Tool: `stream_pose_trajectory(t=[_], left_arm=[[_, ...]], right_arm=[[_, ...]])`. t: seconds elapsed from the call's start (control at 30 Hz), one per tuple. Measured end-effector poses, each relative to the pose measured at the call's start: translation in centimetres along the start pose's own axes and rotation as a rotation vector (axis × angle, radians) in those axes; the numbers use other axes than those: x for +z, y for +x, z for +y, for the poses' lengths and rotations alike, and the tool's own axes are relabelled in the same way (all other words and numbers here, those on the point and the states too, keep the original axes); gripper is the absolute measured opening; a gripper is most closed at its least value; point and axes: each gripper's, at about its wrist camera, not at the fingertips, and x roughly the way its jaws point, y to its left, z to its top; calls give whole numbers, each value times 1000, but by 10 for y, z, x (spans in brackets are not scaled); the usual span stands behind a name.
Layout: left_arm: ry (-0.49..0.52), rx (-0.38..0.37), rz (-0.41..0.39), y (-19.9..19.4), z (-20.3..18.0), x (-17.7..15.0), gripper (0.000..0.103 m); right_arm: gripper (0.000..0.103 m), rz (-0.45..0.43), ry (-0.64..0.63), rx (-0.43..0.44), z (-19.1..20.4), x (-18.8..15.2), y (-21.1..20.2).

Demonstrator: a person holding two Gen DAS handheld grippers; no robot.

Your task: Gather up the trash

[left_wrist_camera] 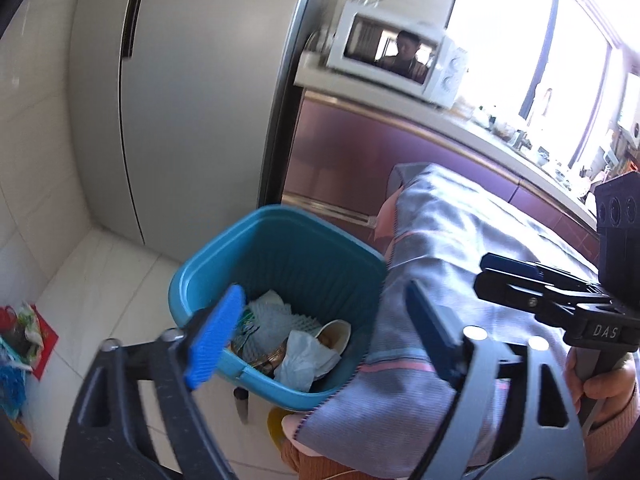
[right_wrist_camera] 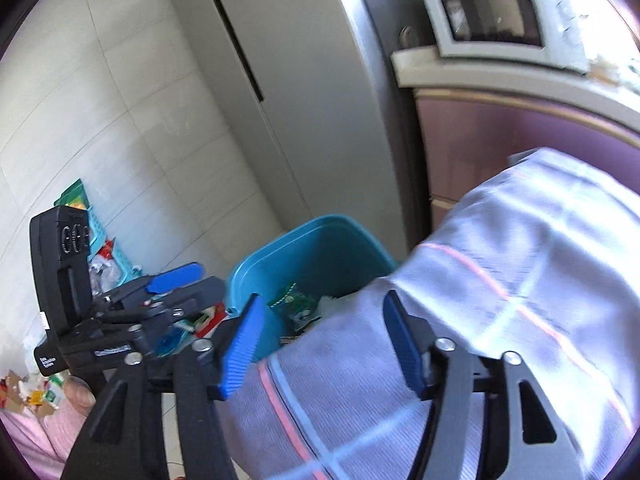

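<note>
A teal bin (left_wrist_camera: 208,264) stands on the floor and holds a white foam net (left_wrist_camera: 276,312), a paper cup (left_wrist_camera: 336,334), crumpled tissue (left_wrist_camera: 304,360) and a green wrapper (right_wrist_camera: 294,306). My left gripper (left_wrist_camera: 324,336) hovers over the bin's near rim, blue pads wide apart, nothing between them. The right gripper (right_wrist_camera: 324,344) is also open and empty, above the bin (right_wrist_camera: 320,248) and a plaid grey cloth (right_wrist_camera: 480,300). Each gripper shows in the other's view: the right gripper (left_wrist_camera: 486,274) at the right, held by a hand, and the left gripper (right_wrist_camera: 188,280) at the left.
A tall grey fridge (left_wrist_camera: 180,100) stands behind the bin. A white microwave (left_wrist_camera: 400,56) sits on a counter over purple cabinets (left_wrist_camera: 360,152). Loose wrappers (left_wrist_camera: 24,340) lie on the tiled floor at the left, near a turquoise basket (right_wrist_camera: 100,240). The plaid cloth (left_wrist_camera: 460,240) overlaps the bin's right side.
</note>
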Motion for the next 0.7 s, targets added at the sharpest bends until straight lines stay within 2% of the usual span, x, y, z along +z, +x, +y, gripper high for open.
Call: stream_pose_trajectory(t=[0.07, 0.2, 0.4, 0.7], left_arm=[[25, 9, -34, -8, -12, -1, 97], [45, 41, -88, -20, -33, -5, 98], [91, 49, -166, -36, -71, -10, 98], [166, -12, -258, -50, -138, -14, 98]], right_arm=[[79, -44, -1, -45, -3, -6, -18], [90, -123, -13, -139, -8, -19, -49], [96, -228, -19, -248, -11, -43, -98], [96, -387, 43, -431, -26, -76, -160]])
